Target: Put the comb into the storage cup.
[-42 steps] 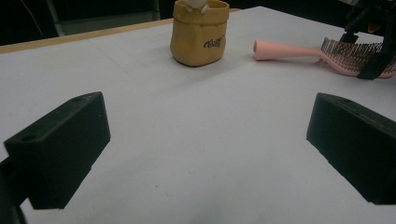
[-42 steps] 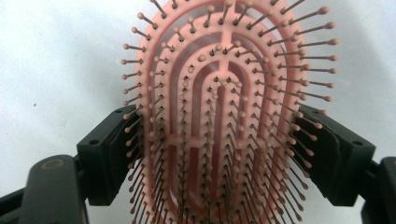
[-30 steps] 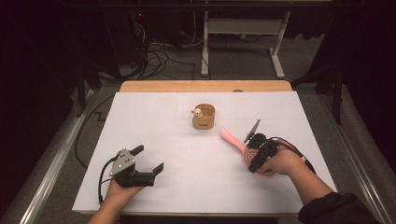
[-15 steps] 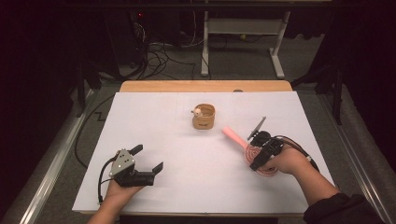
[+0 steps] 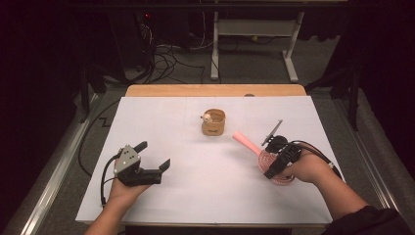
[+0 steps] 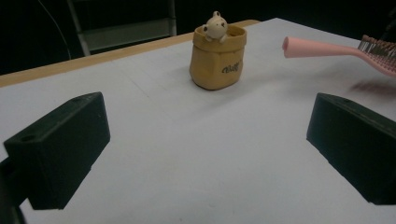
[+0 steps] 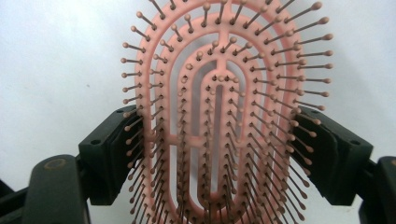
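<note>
Right tongs (image 5: 272, 157): in the high view we see them at the lower right of the frame, in the person's right hand (image 5: 304, 169). Their jaws clamp the two long edges of the head of a pink paddle hairbrush (image 5: 254, 148); in the right gripper view the pads press on the rim at left and right, with the bristles pointing toward the camera.

Hairbrush: we find its head at the lower right of the high view, under the tongs, with the handle slanting up and left toward the middle of the frame. In the left gripper view its handle sits at the upper right, with its end clear of the white surface.

Left tongs (image 5: 155, 155): lower left of the high view, in the left hand (image 5: 122, 192). Their jaws stand spread, and we see bare sheet between them in the left gripper view.

Bear pot (image 5: 214, 122): a small tan sack-shaped pot with a little bear figure at its rim, upright, just above the middle of the high view, well apart from both tongs.

Worktop (image 5: 195, 196): covered in white, with a wooden edge showing along the top.
</note>
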Motion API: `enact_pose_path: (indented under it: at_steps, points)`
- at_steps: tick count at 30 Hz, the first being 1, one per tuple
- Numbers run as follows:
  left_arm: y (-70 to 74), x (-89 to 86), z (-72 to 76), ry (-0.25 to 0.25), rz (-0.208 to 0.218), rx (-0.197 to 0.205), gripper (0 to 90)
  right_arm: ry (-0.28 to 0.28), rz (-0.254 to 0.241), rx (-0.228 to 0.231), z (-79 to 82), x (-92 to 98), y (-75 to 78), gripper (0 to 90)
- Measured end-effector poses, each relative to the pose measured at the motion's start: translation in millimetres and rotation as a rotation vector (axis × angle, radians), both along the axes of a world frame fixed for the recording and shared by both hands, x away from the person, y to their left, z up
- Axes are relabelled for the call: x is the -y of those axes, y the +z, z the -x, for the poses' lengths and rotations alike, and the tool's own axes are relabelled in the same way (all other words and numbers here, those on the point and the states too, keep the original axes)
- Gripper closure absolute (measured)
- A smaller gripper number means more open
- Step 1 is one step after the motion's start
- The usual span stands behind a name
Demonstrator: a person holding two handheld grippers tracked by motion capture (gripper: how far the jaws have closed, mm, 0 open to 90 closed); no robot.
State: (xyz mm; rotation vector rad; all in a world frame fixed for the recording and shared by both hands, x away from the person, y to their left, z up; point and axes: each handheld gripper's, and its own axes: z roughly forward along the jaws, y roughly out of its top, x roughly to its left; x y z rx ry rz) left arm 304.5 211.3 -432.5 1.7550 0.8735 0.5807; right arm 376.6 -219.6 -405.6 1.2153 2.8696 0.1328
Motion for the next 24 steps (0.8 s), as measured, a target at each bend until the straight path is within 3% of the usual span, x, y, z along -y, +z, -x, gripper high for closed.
enact_pose_path:
  at_steps: [2, 5, 8, 10, 12, 14, 16, 19, 24]
  points:
    - [10.6, -0.9, -5.5, 0.015, 0.005, 0.021, 0.2, 0.014, 0.000, 0.001, 0.4, -1.1, 2.4, 20.9]
    - [22.6, 0.6, -14.2, 0.022, 0.045, 0.038, 0.2, 0.051, 0.000, 0.009, -0.3, -3.0, 3.1, 20.9]
    - [24.7, 10.6, -21.7, 0.014, 0.082, 0.047, 0.2, 0.072, -0.004, 0.006, -0.9, -6.1, 3.6, 20.9]
    - [21.9, 17.9, -24.2, 0.006, 0.084, 0.052, 0.2, 0.076, -0.015, 0.009, -1.0, -9.3, 5.8, 20.9]
    - [16.0, 26.1, -25.9, -0.003, 0.059, 0.050, 0.2, 0.068, -0.018, 0.009, -0.8, -11.2, 6.4, 20.9]
    - [6.3, 34.1, -26.7, -0.013, 0.006, 0.045, 0.1, 0.088, -0.021, 0.010, -1.2, -13.1, 6.3, 20.8]
    - [-3.0, 37.3, -26.9, -0.016, -0.025, 0.039, 0.0, 0.056, -0.018, -0.008, 0.9, -17.5, 7.1, 20.8]
    - [-13.7, 37.9, -24.8, -0.023, -0.028, 0.035, 0.0, 0.111, -0.019, 0.001, -0.7, -22.3, 6.7, 20.8]
    - [-24.6, 40.8, -17.8, -0.038, -0.073, 0.040, 0.0, 0.133, -0.013, -0.009, 1.6, -35.1, 5.6, 20.8]
